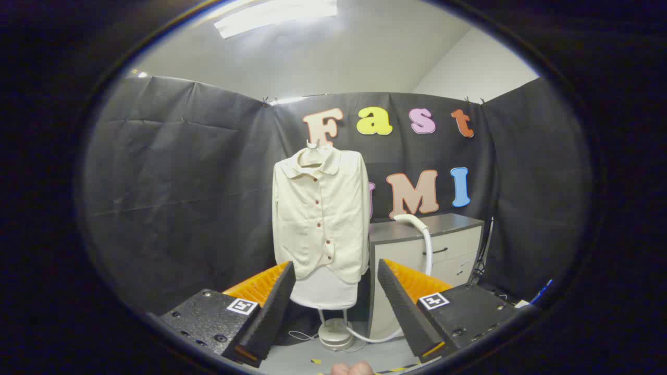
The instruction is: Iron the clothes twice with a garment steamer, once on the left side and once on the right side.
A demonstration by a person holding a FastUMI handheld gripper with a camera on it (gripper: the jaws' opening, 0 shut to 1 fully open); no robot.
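A cream button-up shirt (320,216) hangs on a hanger over a white ironing board (324,291) on a stand with a round base (336,336). To its right, the white steamer head (411,221) rests on a grey cabinet top, and its white hose (428,250) drops down the cabinet front and curls along the floor to the base. My gripper (333,271) is open with nothing between its fingers. It is well short of the shirt, whose lower hem shows between the fingertips.
A grey and white cabinet (443,250) with drawers stands right of the shirt, against the black cloth wall. Cables hang by its right side. A person's fingertips (351,369) show low between the fingers. Grey floor lies ahead with yellow-black tape marks.
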